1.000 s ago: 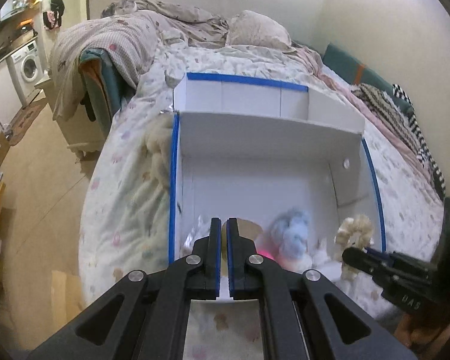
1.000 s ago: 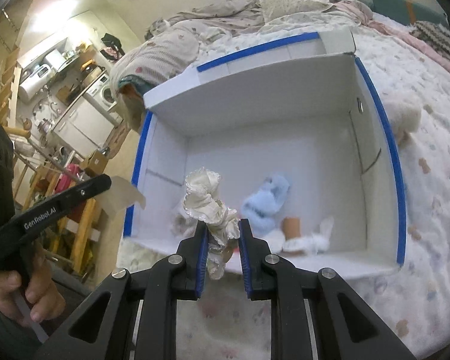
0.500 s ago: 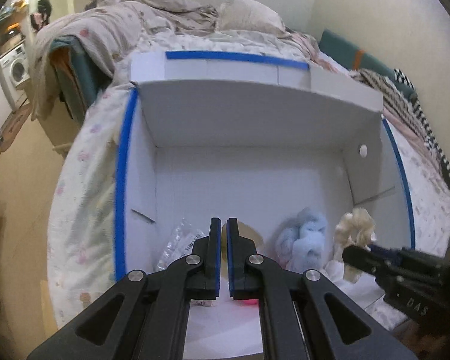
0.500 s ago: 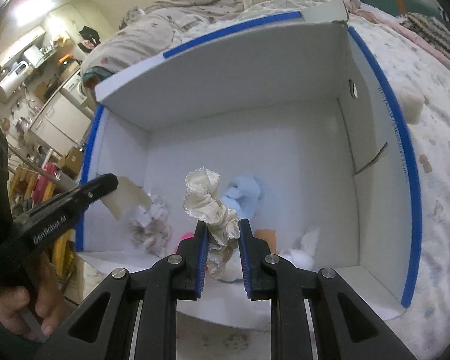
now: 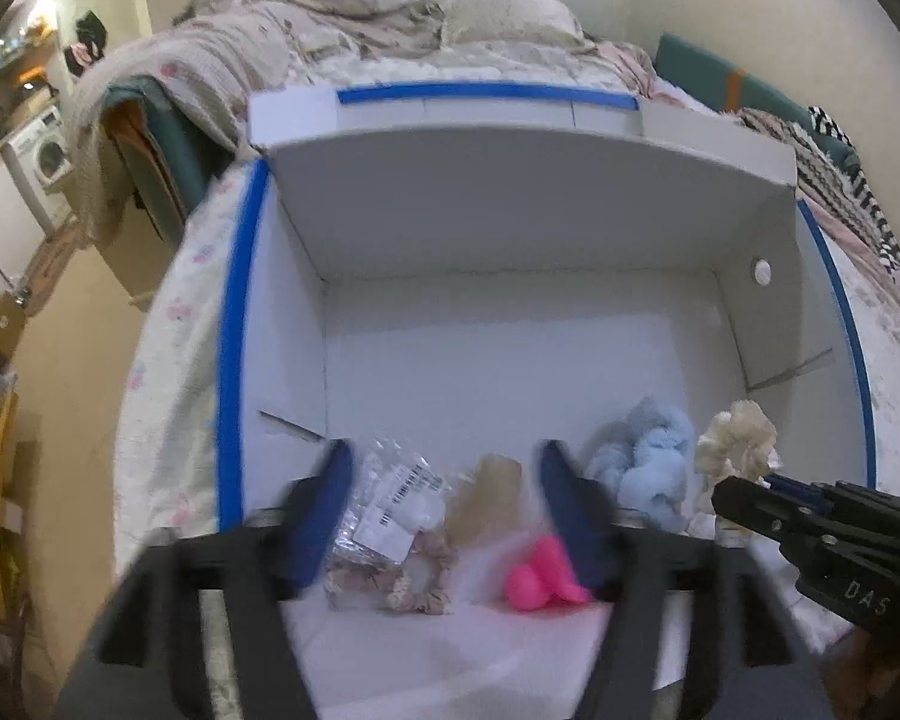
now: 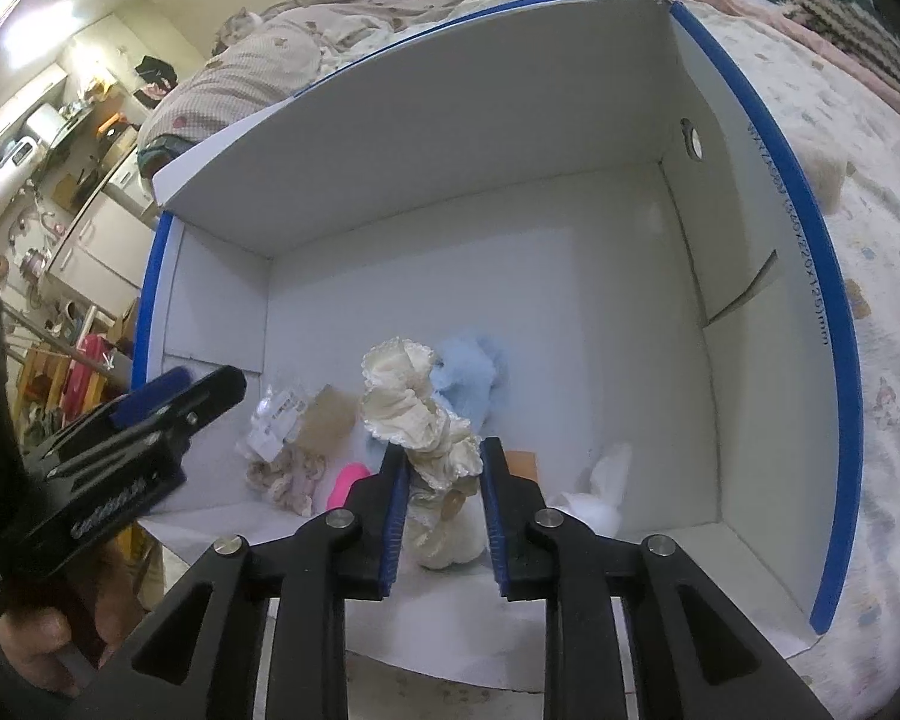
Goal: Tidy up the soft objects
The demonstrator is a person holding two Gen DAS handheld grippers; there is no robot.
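Depositing step in hand, by the look of it: cream scrunchie (image 6: 417, 414) between the blue pads of the right gripper (image 6: 441, 507), over the near edge of the white cardboard box (image 6: 462, 138) with blue-taped rims that fills the middle of the right wrist view. Jaws there narrow, close on either side of the ruffled fabric, though whether pressing it or already slackening cannot be told for certain. Same scrunchie visible at lower right of the left wrist view (image 5: 735, 438), poking up past the black tip of the right gripper (image 5: 750, 501). Left gripper (image 5: 441, 510) low in that frame, jaws wide apart and blurred, holding nothing, hovering over the box floor. Already lying along the near side of the box floor: a clear plastic packet with a barcode label (image 5: 390, 498), a floral scrunchie (image 5: 417, 579) just beside it, a tan card piece (image 5: 489, 495), a pink soft item (image 5: 540, 573), a fluffy light-blue item (image 5: 645, 465), and, at lower centre-right of the right wrist view, a white plush piece (image 6: 597, 495). Next move, as a judgement: spread the right jaws fully over the box interior, let the cream scrunchie drop among the others, then lift clear without snagging the ruffles on the pads. Box resting on a patterned bed cover (image 6: 882, 312).
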